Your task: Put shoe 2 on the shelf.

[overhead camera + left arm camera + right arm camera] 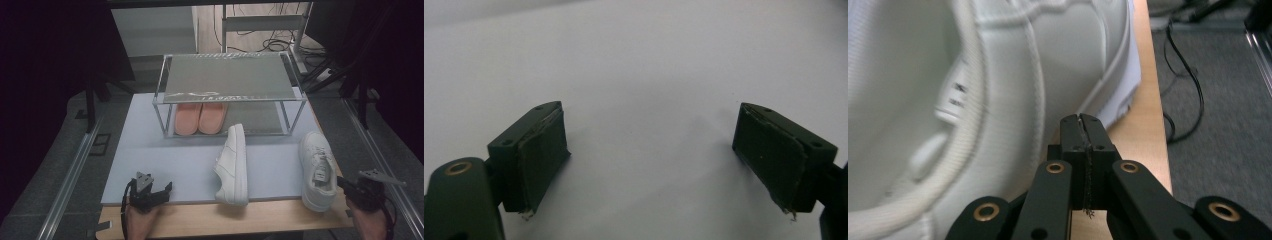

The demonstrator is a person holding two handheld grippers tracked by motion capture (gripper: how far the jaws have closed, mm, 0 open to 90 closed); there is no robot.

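Two white sneakers lie on the pale mat [165, 165]. One sneaker [233, 165] rests on its side at the centre, the other [317, 170] stands upright at the right, its heel over the wooden table edge. My right gripper [344, 183] is shut with nothing in it, just beside that heel; in the right gripper view its tips [1082, 120] sit close to the sneaker's heel [998, 75]. My left gripper [167, 188] hovers at the mat's front left, and in the left gripper view it [649, 125] stands open over bare mat.
A two-tier shoe rack [230, 80] stands at the back of the mat, with a pair of pink slippers [200, 117] on its lower shelf. The wooden table edge [260, 217] runs along the front. Cables [1188, 90] trail on the grey floor to the right.
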